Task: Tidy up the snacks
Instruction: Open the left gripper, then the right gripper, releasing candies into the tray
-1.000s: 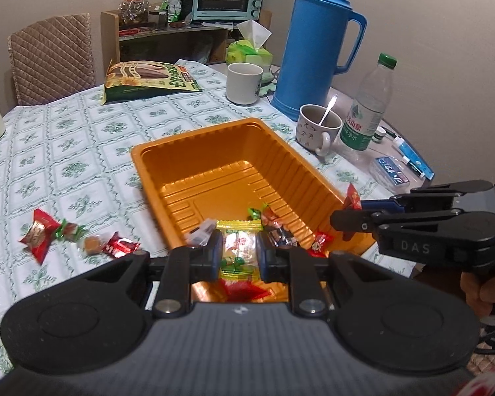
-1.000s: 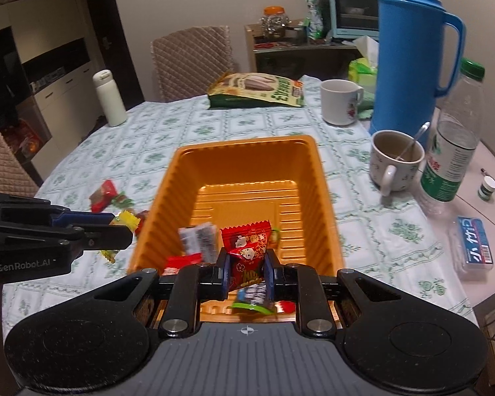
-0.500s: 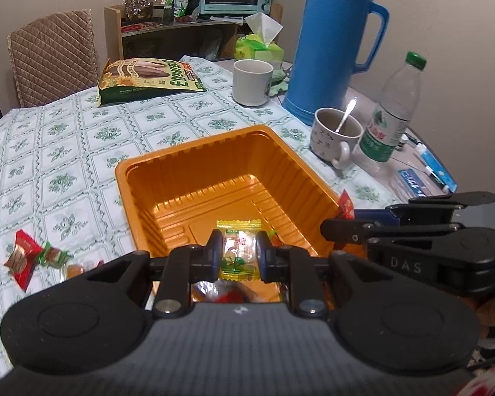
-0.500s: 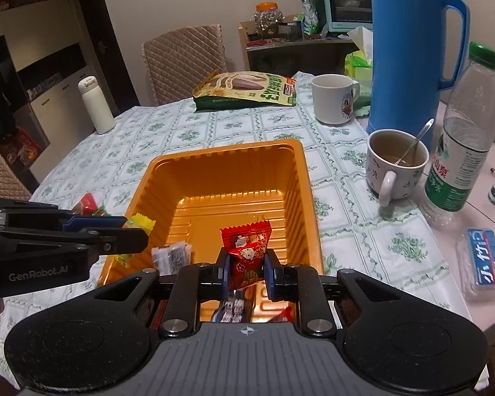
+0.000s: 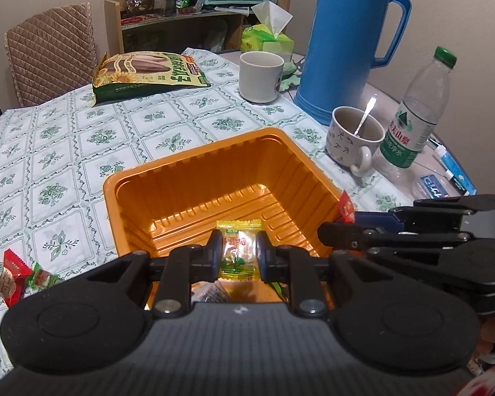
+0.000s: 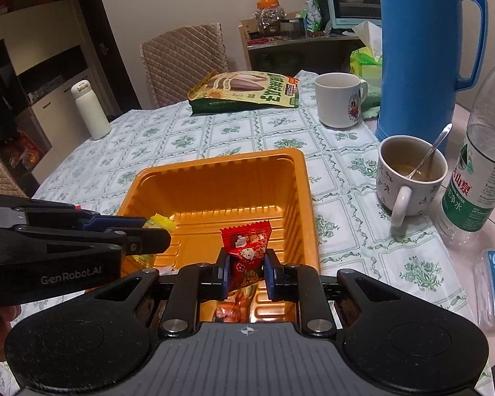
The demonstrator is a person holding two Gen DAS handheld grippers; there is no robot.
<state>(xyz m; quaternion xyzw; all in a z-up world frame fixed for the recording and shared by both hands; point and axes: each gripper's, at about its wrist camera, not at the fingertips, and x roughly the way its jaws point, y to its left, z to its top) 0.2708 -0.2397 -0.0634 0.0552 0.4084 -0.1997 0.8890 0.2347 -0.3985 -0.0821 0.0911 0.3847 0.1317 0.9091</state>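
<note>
Both claws moved farther over orange tray [image 5: 194,178]. Left claw [image 5: 238,250] pinches yellow candy [image 5: 237,247], right claw [image 6: 247,265] pinches red candy [image 6: 247,250]. Tray's far half open; mug [image 6: 409,178] right of rim.

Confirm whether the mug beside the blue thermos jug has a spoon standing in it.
Yes, a metal spoon leans inside the patterned mug, just in front of the blue thermos jug.

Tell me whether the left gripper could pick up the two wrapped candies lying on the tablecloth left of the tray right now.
Probably not yet: the left gripper is shut on a yellow candy. Nothing blocks the loose candies beside the orange tray.
</note>
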